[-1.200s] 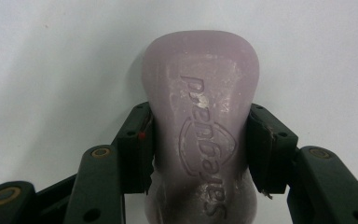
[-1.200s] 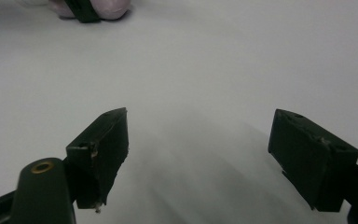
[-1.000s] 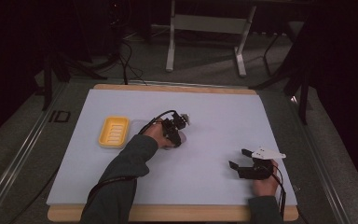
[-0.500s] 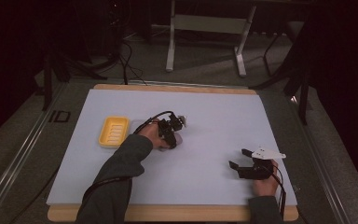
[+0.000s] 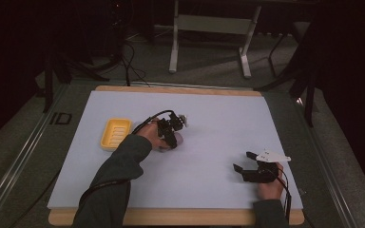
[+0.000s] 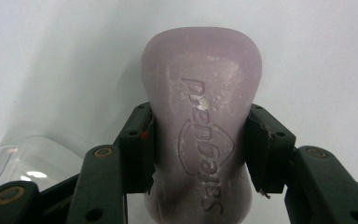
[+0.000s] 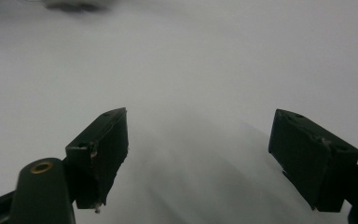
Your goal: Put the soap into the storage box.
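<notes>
A pale purple soap bar with embossed lettering sits between the jaws of my left gripper, whose pads press on both of its long sides. Seen from above, that gripper is at the middle of the white table, with the soap low over the surface. A yellow soap dish lies to its left. My right gripper rests near the front right, open, and its own view has bare white table between the jaws.
A clear plastic piece shows at the lower left of the left gripper view. The white table sheet has a wooden front edge. A metal stand and cables are on the floor behind.
My left hand has shifted slightly toward the near left with the soap in its jaws. The right hand has stayed where it was.
</notes>
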A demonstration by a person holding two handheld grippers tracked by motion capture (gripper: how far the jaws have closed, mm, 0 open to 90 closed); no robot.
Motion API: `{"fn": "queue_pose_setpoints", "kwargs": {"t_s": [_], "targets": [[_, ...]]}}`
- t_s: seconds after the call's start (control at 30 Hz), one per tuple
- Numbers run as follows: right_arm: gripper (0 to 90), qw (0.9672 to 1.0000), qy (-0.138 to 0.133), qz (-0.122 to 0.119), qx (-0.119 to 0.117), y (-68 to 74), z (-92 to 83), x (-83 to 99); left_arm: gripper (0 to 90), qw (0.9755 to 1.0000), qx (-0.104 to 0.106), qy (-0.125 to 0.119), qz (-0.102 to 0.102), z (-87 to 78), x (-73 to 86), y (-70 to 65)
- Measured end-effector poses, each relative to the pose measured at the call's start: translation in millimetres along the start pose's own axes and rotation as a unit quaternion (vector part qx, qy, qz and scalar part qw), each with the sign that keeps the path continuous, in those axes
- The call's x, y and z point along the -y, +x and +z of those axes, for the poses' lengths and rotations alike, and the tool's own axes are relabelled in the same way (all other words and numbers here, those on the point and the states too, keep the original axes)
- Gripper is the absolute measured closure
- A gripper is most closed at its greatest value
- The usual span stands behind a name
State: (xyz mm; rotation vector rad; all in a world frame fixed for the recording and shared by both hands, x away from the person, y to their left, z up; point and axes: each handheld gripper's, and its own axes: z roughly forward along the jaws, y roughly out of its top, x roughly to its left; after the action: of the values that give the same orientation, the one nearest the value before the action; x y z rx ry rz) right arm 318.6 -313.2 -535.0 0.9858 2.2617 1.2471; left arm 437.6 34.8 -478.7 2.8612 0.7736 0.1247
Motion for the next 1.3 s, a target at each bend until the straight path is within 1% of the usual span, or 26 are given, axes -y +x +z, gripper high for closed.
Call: {"fn": "queue_pose_setpoints", "kwargs": {"t_s": [0.13, 0.17, 0.27, 0.3, 0.4, 0.47, 0.6, 0.63, 0.67, 0.83, 0.87, 0.93, 1.0, 1.03, 1.13, 1.27, 1.3], "targets": [[19.4, 1.0, -0.001, 0.0, 0.0, 0.0, -0.1, 0.0, 49.8, 0.9999, -0.008, 0.001, -0.005, -3.2, 2.0, 2.8], [19.3, 1.0, -0.001, 0.0, 0.0, 0.0, -0.2, 0.1, 49.8, 0.9998, -0.011, 0.002, -0.014, -5.8, 4.3, 6.0], [19.3, 1.0, -0.002, -0.001, 0.0, 0.0, -0.2, 0.1, 49.8, 0.9997, -0.014, 0.002, -0.019, -8.0, 6.4, 8.4], [19.3, 1.0, -0.001, -0.001, 0.0, 0.1, -0.2, 0.1, 49.8, 0.9995, -0.017, 0.003, -0.024, -11.1, 9.3, 10.9], [19.3, 1.0, -0.001, -0.001, 0.0, 0.2, -0.3, 0.1, 49.8, 0.9994, -0.018, 0.005, -0.03, -13.5, 11.1, 13.3], [19.3, 1.0, -0.001, -0.002, 0.001, 0.3, -0.3, 0.1, 49.8, 0.9989, -0.022, 0.008, -0.041, -16.5, 14.3, 17.2], [19.2, 1.0, -0.002, -0.002, 0.001, 0.3, -0.3, 0.2, 49.8, 0.9986, -0.022, 0.008, -0.046, -18.4, 16.5, 19.7], [19.2, 1.0, -0.002, -0.002, 0.0, 0.3, -0.4, 0.2, 49.8, 0.9981, -0.022, 0.005, -0.057, -20.8, 20.3, 22.8], [19.2, 1.0, -0.002, -0.002, 0.0, 0.3, -0.4, 0.2, 49.8, 0.9983, -0.022, 0.006, -0.054, -21.7, 21.1, 24.3], [19.2, 1.0, -0.002, -0.003, 0.0, 0.3, -0.5, 0.2, 49.8, 0.997, -0.023, 0.002, -0.073, -26.5, 26.2, 29.3], [19.2, 1.0, -0.002, -0.003, 0.0, 0.2, -0.5, 0.2, 49.8, 0.9965, -0.024, 0.002, -0.08, -27.5, 27.1, 30.2], [19.2, 1.0, -0.003, -0.002, 0.0, 0.3, -0.6, 0.2, 49.7, 0.996, -0.026, 0.003, -0.086, -29.9, 29.0, 33.1], [19.2, 1.0, -0.003, -0.002, 0.0, 0.3, -0.5, 0.2, 49.7, 0.996, -0.026, 0.003, -0.086, -29.9, 29.0, 33.1], [19.2, 1.0, -0.003, -0.002, 0.0, 0.3, -0.6, 0.2, 49.8, 0.9951, -0.025, 0.0, -0.095, -32.0, 31.7, 35.7], [19.2, 1.0, -0.002, -0.004, 0.0, 0.4, -0.4, 0.2, 49.8, 0.9943, -0.029, 0.003, -0.102, -35.4, 36.2, 39.9], [19.2, 1.0, -0.002, -0.004, 0.0, 0.4, -0.4, 0.2, 49.8, 0.9926, -0.033, -0.001, -0.117, -37.8, 41.0, 44.4], [19.2, 1.0, -0.002, -0.004, 0.0, 0.5, -0.4, 0.2, 49.7, 0.9917, -0.034, -0.003, -0.124, -38.3, 42.6, 45.9]]}}
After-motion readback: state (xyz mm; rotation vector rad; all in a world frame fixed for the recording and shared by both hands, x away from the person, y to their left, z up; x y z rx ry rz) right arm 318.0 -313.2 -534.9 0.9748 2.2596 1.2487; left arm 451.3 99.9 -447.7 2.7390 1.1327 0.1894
